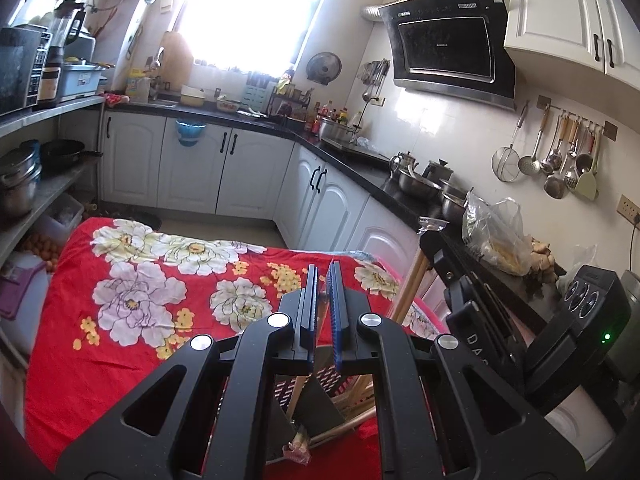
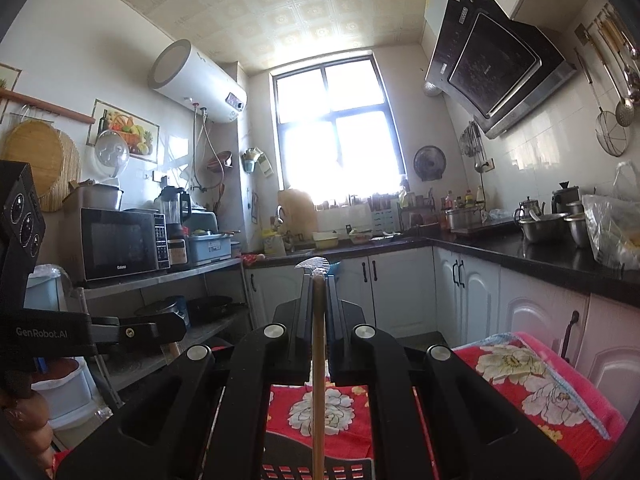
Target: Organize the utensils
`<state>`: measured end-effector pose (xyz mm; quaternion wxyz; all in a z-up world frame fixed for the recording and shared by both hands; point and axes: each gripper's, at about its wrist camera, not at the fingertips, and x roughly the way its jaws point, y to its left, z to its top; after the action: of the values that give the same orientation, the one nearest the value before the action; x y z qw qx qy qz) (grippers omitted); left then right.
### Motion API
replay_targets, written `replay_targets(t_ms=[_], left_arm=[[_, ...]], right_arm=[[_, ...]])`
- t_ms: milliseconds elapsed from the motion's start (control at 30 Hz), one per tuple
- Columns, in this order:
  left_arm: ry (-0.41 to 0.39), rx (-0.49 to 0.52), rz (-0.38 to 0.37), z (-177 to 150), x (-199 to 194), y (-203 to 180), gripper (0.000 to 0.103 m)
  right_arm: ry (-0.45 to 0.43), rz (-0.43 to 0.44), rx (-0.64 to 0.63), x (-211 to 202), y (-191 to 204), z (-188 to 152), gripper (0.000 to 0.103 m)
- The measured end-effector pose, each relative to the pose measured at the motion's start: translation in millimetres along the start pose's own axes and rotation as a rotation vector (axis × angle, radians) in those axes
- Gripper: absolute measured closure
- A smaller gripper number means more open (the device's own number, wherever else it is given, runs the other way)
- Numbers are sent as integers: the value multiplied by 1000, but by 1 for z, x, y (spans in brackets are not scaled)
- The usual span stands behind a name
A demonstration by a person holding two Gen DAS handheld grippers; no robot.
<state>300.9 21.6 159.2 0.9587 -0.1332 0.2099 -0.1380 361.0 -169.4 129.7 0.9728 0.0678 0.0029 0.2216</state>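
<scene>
My right gripper (image 2: 319,280) is shut on a wooden chopstick (image 2: 318,360) that runs up between its fingers, a bit of clear plastic wrap (image 2: 313,266) at its top end. The same gripper (image 1: 452,264) and chopstick (image 1: 412,284) show at the right in the left wrist view. Below it is a black perforated utensil holder (image 2: 316,460). My left gripper (image 1: 325,280) is nearly shut with a thin gap and holds nothing that I can see. Under it the holder (image 1: 332,380) has wooden utensils (image 1: 356,400) in it. It stands on the red floral cloth (image 1: 140,280).
The table's red cloth ends at the far edge toward white cabinets (image 1: 192,168). A black counter (image 1: 400,192) on the right carries steel pots (image 1: 420,184) and a plastic bag (image 1: 496,232). Shelves with a microwave (image 2: 120,240) stand at left.
</scene>
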Motion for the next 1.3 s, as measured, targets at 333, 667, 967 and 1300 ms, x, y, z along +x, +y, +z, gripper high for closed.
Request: replay_targets(t_ms=[333, 667, 967, 1300], left_arm=[[26, -11, 13, -12, 7, 7, 100], [36, -23, 30, -17, 6, 12, 100], [46, -30, 40, -23, -5, 12, 97], [47, -23, 49, -29, -31, 4, 62]], right_arm=[[63, 32, 17, -10, 1, -18, 97], [158, 43, 60, -27, -2, -21, 90], [225, 38, 120, -50, -12, -22, 75], [242, 4, 109, -82, -16, -19, 58]])
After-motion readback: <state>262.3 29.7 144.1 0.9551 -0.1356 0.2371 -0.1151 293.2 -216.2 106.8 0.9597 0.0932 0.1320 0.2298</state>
